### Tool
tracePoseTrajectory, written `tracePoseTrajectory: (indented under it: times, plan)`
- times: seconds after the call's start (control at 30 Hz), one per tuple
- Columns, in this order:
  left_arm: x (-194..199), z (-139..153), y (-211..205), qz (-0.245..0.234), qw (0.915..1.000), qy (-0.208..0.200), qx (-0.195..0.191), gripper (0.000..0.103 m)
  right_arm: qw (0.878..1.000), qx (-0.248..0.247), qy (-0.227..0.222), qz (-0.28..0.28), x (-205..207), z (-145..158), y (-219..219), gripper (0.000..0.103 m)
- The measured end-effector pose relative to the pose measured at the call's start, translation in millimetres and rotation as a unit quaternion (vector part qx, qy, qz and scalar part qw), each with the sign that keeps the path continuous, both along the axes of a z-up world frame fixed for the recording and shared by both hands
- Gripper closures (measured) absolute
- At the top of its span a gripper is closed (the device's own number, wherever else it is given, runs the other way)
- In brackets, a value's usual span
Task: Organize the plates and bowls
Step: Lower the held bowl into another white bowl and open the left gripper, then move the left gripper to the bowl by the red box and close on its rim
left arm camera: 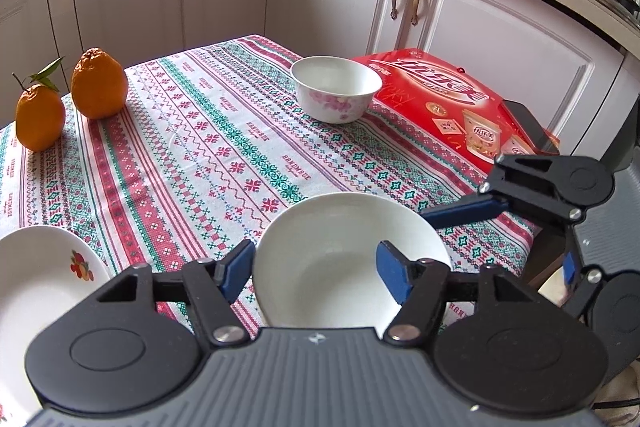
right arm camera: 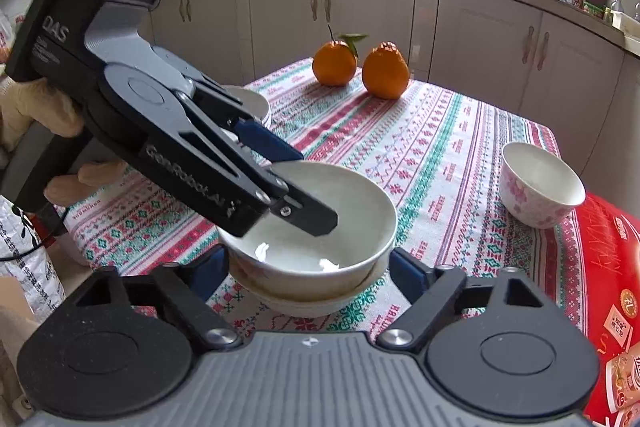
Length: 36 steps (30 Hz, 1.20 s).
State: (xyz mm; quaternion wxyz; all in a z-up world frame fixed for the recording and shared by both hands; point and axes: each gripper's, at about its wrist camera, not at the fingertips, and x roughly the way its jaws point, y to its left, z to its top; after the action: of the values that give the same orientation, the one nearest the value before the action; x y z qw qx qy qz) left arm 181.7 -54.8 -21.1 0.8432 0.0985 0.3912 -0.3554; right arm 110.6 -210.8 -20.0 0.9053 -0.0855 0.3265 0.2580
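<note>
Because the task is to gather the crockery into one stack, both tools converge on one item, the white bowl [left arm camera: 340,247] at lower centre of the left wrist view.

1. Lower left: a fruit-print plate [left arm camera: 40,275] lies on the surface [left arm camera: 208,147], cut off by the frame edge. It probably awaits stacking.
2. Upper left: two oranges [left arm camera: 99,83] stand at the far corner, clear of the work.
3. Lower centre: the left tongs [left arm camera: 316,275] are apart and straddle the near wall of the white bowl, one pad outside the rim and one inside. This placement suits a pinch on the rim, but no clamp is made yet.
4. Upper centre: a floral bowl [left arm camera: 336,89] stands alone, well apart from the stack, just beside a red box [left arm camera: 452,95].
5. Right edge: a dark phone [left arm camera: 528,123] lies on the box.

In the right wrist view, the white bowl sits nested in a lower bowl [right arm camera: 316,301]. The right tongs [right arm camera: 310,271] are spread wide, one pad on each side of the pair, probably to steady it.

Limits of observation:
- Whether the right pads touch the lower bowl cannot be determined.
- The left tool body hides most of the crockery in the upper left of the right wrist view, so the count there is unknown.
- The lower bowl is hidden in the left wrist view.
</note>
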Motion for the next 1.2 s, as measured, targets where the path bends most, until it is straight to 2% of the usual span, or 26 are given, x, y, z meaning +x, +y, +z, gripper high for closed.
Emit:
tracePoseTrajectory:
  times: [0.2, 0.33, 0.47, 0.63, 0.87, 1.2]
  plan:
    - [-0.7, 14.4, 2.5, 0.004, 0.9997, -0.022, 0.0, 0.032, 1.0, 0.011, -0.02, -0.004, -3.9, 10.8, -6.1, 0.007]
    - [3.1, 26.8, 5.6, 0.011, 0.9991, -0.041, -0.003, 0.029, 0.998, 0.023, -0.038, -0.035, -2.8, 16.2, -17.3, 0.003]
    - [7.1, 30.7, 1.8, 0.007, 0.9989, -0.045, -0.001, 0.028, 0.998, 0.023, -0.023, -0.057, 3.4, 8.4, -25.8, 0.003]
    - [16.1, 31.3, -9.3, -0.006, 0.9991, -0.043, 0.005, 0.028, 0.998, 0.029, -0.018, -0.056, 3.1, 4.8, -31.5, 0.002]
    - [42.7, 36.9, -38.3, -0.03, 0.9983, -0.046, 0.017, 0.023, 0.996, 0.009, -0.043, -0.082, 14.1, 11.9, -56.6, 0.0]
    - [110.8, 21.5, -100.5, -0.061, 0.9976, -0.026, 0.021, 0.023, 0.988, -0.05, -0.051, -0.134, 70.6, -0.2, -110.0, 0.0]
